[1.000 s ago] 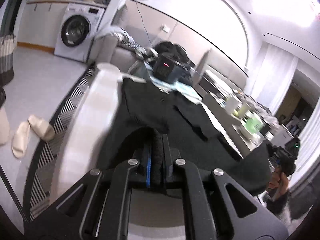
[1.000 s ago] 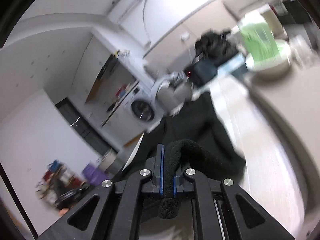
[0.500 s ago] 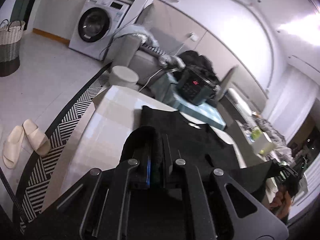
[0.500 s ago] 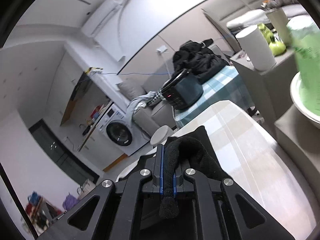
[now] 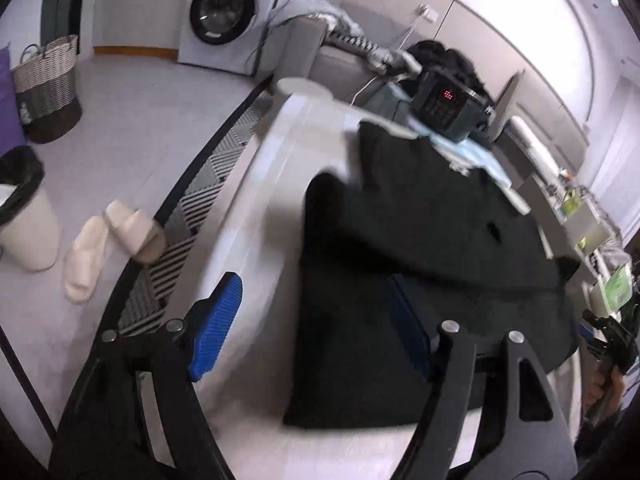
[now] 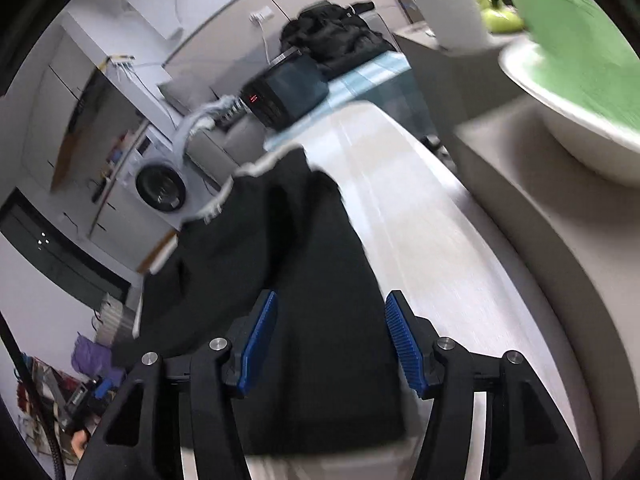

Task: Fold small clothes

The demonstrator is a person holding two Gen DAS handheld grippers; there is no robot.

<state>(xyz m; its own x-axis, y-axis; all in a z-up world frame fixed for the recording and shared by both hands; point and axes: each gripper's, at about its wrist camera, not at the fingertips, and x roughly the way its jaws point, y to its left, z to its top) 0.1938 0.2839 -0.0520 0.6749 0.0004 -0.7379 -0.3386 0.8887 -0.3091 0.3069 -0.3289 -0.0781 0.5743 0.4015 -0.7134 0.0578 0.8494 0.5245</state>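
Note:
A black garment (image 5: 420,248) lies spread on the white table (image 5: 256,240), with its near part folded over. It also shows in the right wrist view (image 6: 304,280). My left gripper (image 5: 316,320) is open and empty, just above the garment's left edge; its right finger is over the cloth. My right gripper (image 6: 332,340) is open and empty, its blue pads (image 6: 404,344) straddling the garment's near right part above the table (image 6: 440,264).
A dark appliance with red lights (image 5: 444,108) sits beyond the table's far end on a blue cloth. Slippers (image 5: 116,240), a bin (image 5: 24,216), a basket (image 5: 48,84) and a washing machine (image 5: 228,12) are on the floor at left. A side counter with a bowl (image 6: 568,112) is at right.
Both grippers were shut on the black garment and holding it up. Now both have opened and let it go, and the garment lies folded on the table.

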